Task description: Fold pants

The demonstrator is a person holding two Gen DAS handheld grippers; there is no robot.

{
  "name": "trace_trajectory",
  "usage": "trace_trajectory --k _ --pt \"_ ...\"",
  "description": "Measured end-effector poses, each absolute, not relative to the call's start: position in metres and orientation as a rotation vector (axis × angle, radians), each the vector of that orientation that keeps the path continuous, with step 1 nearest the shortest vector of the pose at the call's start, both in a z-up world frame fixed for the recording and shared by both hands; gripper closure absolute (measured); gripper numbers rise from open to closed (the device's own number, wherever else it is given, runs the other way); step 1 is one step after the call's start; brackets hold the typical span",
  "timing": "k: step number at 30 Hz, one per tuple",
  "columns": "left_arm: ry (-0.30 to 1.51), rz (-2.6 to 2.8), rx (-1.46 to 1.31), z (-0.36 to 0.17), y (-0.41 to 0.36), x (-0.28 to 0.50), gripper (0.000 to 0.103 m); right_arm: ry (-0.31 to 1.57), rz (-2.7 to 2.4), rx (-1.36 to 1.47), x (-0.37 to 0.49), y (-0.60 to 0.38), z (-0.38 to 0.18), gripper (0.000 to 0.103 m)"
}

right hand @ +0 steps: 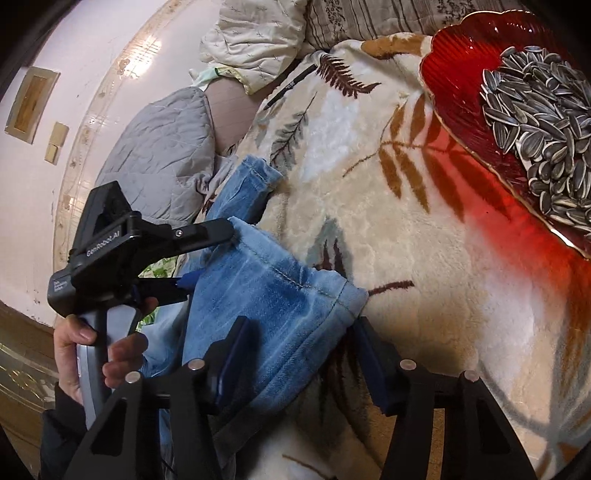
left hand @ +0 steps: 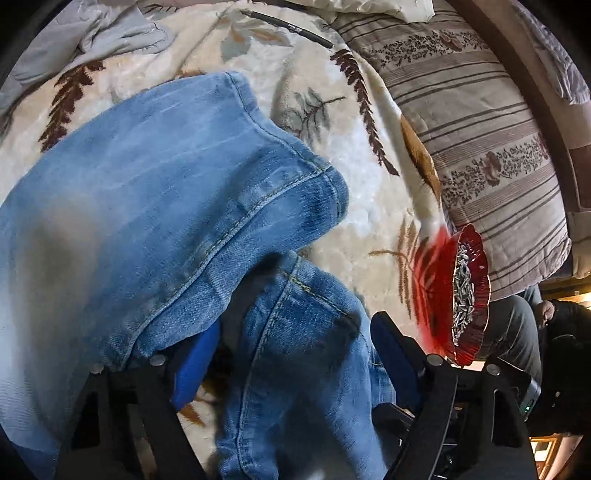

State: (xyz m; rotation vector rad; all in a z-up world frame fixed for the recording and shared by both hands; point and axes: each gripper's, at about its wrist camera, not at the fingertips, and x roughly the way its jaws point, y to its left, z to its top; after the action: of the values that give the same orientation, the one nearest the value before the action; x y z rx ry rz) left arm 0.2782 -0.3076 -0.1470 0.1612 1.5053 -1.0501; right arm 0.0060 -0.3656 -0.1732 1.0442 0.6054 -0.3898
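From the left wrist view, the faded blue denim pants (left hand: 155, 192) lie bunched on the cream fleece blanket with brown leaf print (left hand: 332, 122), well on the near side of the red scalloped glass dish of sunflower seeds (left hand: 469, 291). The left gripper (left hand: 291, 354) stands wide, a fold of denim draped between its blue-padded fingers (left hand: 195, 369) but not pinched. A black pen (left hand: 288, 27) lies far beyond the dish, near the striped pillow (left hand: 472, 122).

From the right wrist view, the right gripper (right hand: 299, 358) is likewise spread wide, straddling the hem corner of a pant leg without clamping it. The dish sits close, up the blanket from that hem.

The risk, as I judge it: either claw closing on too little cloth would let the heavy denim slip mid-fold, and a broad sweep toward the dish could tip seeds across the blanket.
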Motion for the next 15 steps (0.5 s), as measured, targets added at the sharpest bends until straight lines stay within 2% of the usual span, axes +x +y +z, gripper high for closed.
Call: trace_trajectory --k 1,2,3,4,5,7,11,15 --pt "1.5 -1.053 0.168 -0.146 -0.307 0.278 0.047 0.6 -0.389 1.047 0.006 -0.365 -0.174 0.051" --pt "1.494 -1.051 0.172 -0.144 -0.306 0.277 0.052 0.598 -0.386 1.049 0.006 -0.366 -0.174 0.055" --pt "1.492 -1.053 0.166 -0.142 -0.304 0.277 0.056 0.599 -0.381 1.049 0.007 -0.365 -0.175 0.068" --pt "1.489 -1.057 0.161 -0.14 -0.303 0.276 0.06 0.602 -0.377 1.045 0.008 -0.364 -0.175 0.074" --pt "1.483 -1.072 0.164 -0.138 -0.302 0.275 0.062 0.599 -0.38 1.041 0.009 -0.364 -0.175 0.077" --pt "1.469 -1.075 0.172 -0.133 -0.3 0.273 0.072 0.59 -0.383 1.023 0.009 -0.362 -0.173 0.086" --pt "1.428 -1.112 0.206 -0.114 -0.3 0.263 0.092 0.535 -0.393 0.955 0.001 -0.356 -0.151 0.092" --pt "1.333 -1.247 0.244 -0.077 -0.315 0.231 0.093 0.453 -0.428 0.824 -0.02 -0.343 -0.115 0.094"
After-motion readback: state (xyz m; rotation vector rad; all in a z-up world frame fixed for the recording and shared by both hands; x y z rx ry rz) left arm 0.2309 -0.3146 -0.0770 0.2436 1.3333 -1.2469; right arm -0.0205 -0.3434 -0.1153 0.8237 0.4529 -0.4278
